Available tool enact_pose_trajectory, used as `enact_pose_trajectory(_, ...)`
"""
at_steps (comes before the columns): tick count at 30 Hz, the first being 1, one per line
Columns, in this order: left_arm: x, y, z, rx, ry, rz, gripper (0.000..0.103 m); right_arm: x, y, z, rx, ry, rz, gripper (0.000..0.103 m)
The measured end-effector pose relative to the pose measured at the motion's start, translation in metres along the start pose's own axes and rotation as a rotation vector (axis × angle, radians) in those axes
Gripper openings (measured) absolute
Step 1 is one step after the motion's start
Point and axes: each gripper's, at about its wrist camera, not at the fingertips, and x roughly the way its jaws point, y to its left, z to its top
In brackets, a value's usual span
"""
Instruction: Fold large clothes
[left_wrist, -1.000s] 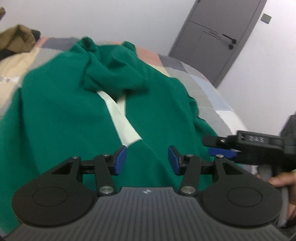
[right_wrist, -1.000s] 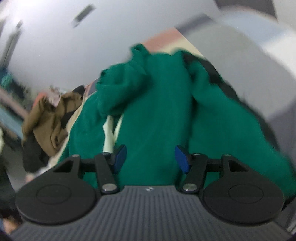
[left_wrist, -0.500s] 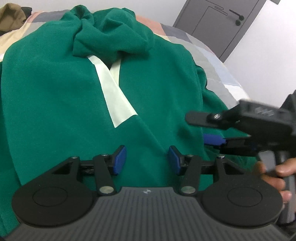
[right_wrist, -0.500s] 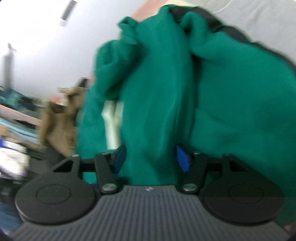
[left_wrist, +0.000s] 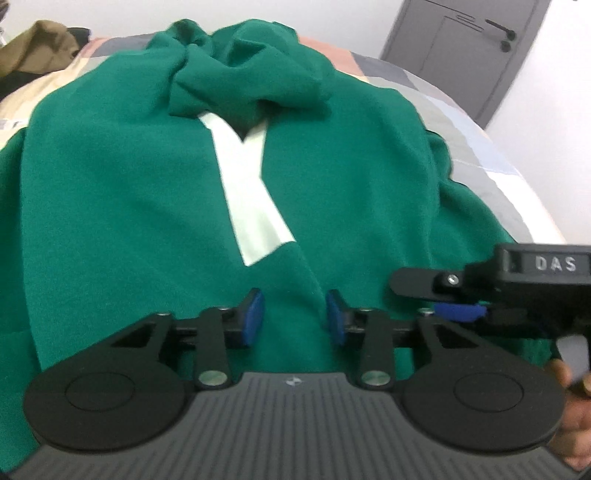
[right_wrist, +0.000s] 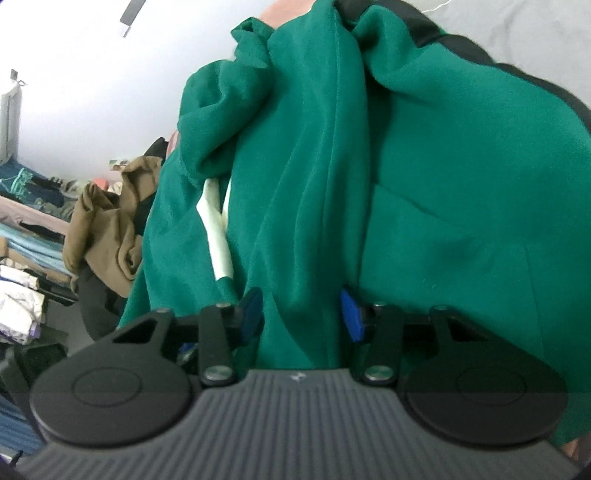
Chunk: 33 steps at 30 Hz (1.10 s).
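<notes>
- The green garment (left_wrist: 122, 206) lies spread on the bed (left_wrist: 491, 177), its far end bunched into a soft knot of folds; its near hem is hidden behind the body of the left tongs (left_wrist: 294, 317), and its sides run out of the left wrist view.
- A pale cream stripe (left_wrist: 251, 206), forked like a Y, runs down the middle of the garment toward the left tongs; in the right wrist view only a sliver of it shows between folds.
- The left tongs' blue pads are closing, a narrow gap between them, with a raised green crease in that gap; whether the pads already press it I cannot tell.
- The right tongs (right_wrist: 302, 314) are closing too, set somewhat wider, a thick ridge of green cloth between the pads and touching the left one.
- From the left wrist view the right tongs sit at the garment's right edge, blurred, a hand (left_wrist: 576, 417) partly cut off behind them.
- The cloth looks matte and fleecy, with a black band (right_wrist: 458, 40) along its far edge.
- Beyond the garment's left side lies a crumpled brown garment (right_wrist: 107, 229).
- A grey door (left_wrist: 461, 48) stands past the bed.
</notes>
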Motion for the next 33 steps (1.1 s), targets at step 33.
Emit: enact_pose_trajectory(33,-0.151,0.303,0.108,-0.594,-0.52,0.246,0.005,-0.132,-0.043,0.204,-0.049,-0.778,-0.171,0.008)
